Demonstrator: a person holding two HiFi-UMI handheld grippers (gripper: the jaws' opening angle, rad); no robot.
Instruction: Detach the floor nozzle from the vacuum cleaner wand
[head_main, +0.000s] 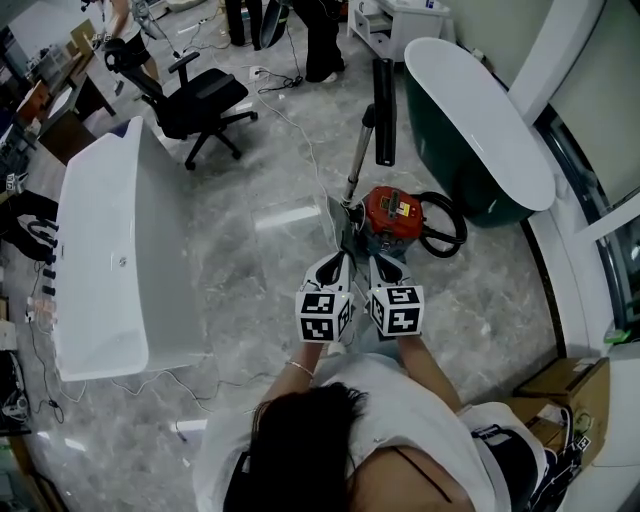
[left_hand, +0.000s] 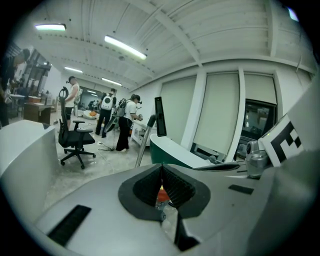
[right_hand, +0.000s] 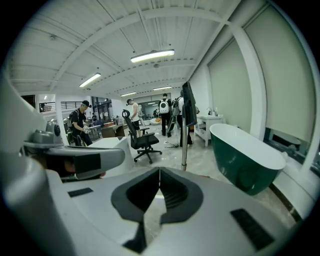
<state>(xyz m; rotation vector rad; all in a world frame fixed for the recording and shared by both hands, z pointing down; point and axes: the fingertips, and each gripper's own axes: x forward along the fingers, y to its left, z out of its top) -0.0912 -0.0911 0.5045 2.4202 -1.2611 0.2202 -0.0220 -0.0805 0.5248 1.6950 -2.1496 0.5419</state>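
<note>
- Head view: L gripper (head_main: 333, 268) & R gripper (head_main: 384, 270) side by side, both aimed at the red vac (head_main: 392, 213) on the floor, neither touching it.
- Wand (head_main: 357, 160) slants up from the vac. Black nozzle (head_main: 384, 100) is on its far end, well apart from both grippers.
- White tub (head_main: 90, 330) at left, inside white w/ a small drain. Green tub (head_main: 425, 130) right of the wand, inside white. Box (head_main: 572, 385) bottom right, contents can't tell.
- L gripper view: L gripper (left_hand: 161, 170) jaws together, gripping nothing. Vac's orange-red shows in the gap below. Wand (left_hand: 144, 142) & nozzle (left_hand: 159, 116) ahead, green tub (left_hand: 175, 150) just beside.
- R gripper view: R gripper (right_hand: 159, 172) jaws together, gripping nothing. Wand (right_hand: 184, 145) ahead w/ nozzle (right_hand: 188, 105) on top. Green tub (right_hand: 250, 165) at right, white inside.
</note>
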